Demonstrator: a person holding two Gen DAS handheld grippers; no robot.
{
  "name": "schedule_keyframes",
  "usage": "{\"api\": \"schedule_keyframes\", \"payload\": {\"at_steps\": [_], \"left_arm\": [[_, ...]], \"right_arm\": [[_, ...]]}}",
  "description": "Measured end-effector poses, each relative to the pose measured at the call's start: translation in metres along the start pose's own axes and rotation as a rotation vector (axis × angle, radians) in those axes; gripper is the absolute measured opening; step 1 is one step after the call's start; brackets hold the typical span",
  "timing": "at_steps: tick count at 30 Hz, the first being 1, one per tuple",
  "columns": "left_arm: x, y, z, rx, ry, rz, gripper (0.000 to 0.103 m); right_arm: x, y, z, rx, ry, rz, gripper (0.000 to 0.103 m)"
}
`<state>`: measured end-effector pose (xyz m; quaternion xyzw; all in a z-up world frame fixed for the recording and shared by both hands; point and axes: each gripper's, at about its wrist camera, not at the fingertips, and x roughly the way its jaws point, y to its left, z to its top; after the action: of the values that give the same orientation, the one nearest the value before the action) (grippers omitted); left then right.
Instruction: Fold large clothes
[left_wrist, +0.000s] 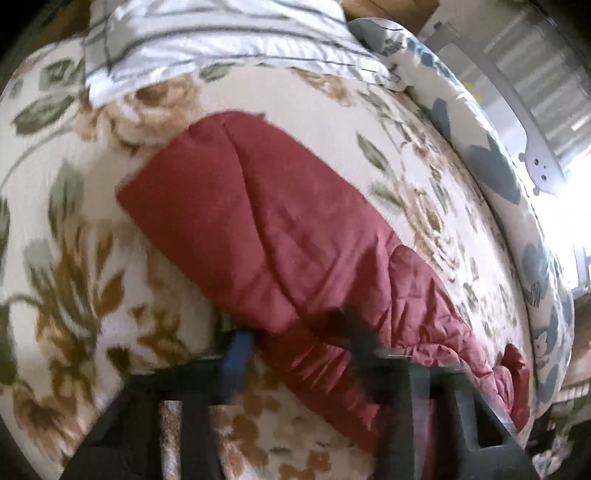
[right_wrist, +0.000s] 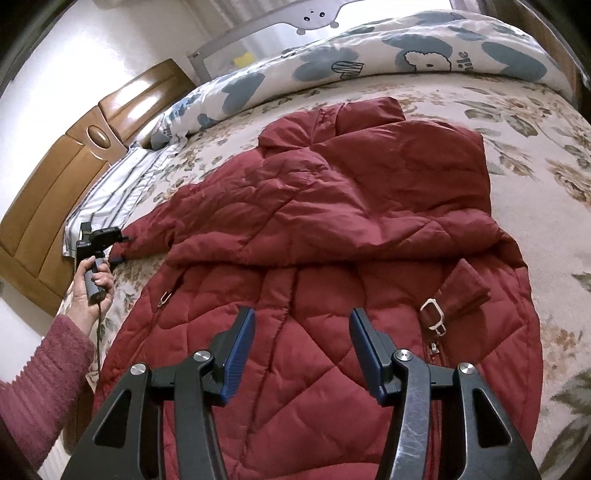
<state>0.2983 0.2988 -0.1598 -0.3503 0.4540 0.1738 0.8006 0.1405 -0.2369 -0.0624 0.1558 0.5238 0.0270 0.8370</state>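
A dark red quilted jacket (right_wrist: 332, 229) lies spread on the bed, its upper half folded down over the body. My right gripper (right_wrist: 301, 332) hovers open and empty above the jacket's lower front, near a white buckle strap (right_wrist: 433, 314). My left gripper (right_wrist: 125, 243) is at the end of the left sleeve, held by a hand in a pink sweater. In the blurred left wrist view the sleeve (left_wrist: 266, 236) stretches away across the bed, its near end between the spread fingers (left_wrist: 236, 350) of the left gripper (left_wrist: 291, 339); whether they clamp it is unclear.
The bed has a floral blanket (right_wrist: 535, 155). A blue-patterned quilt (right_wrist: 369, 62) lies along the far side and a striped pillow (right_wrist: 122, 184) by the wooden headboard (right_wrist: 55, 192). A grey bed rail (right_wrist: 258, 29) stands behind.
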Motion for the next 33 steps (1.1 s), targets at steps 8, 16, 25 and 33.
{"api": "schedule_keyframes", "payload": {"at_steps": [8,16,25,33], "left_arm": [[-0.068,-0.032,-0.031,0.156,-0.076,-0.166,0.009],[-0.137,-0.075,-0.093,0.365,-0.113,-0.33,0.008],[-0.15,-0.111,-0.154,0.527,-0.073,-0.437,0.008],[-0.124,-0.15,-0.183,0.614,-0.013,-0.482,0.007]], "right_arm": [[0.003,-0.003,-0.004,0.022,0.007,0.015,0.054],[-0.01,-0.006,-0.008,0.035,-0.02,0.024,0.054],[-0.023,-0.019,-0.014,0.071,-0.04,0.02,0.056],[-0.03,-0.031,-0.019,0.1,-0.05,0.019,0.056]]}}
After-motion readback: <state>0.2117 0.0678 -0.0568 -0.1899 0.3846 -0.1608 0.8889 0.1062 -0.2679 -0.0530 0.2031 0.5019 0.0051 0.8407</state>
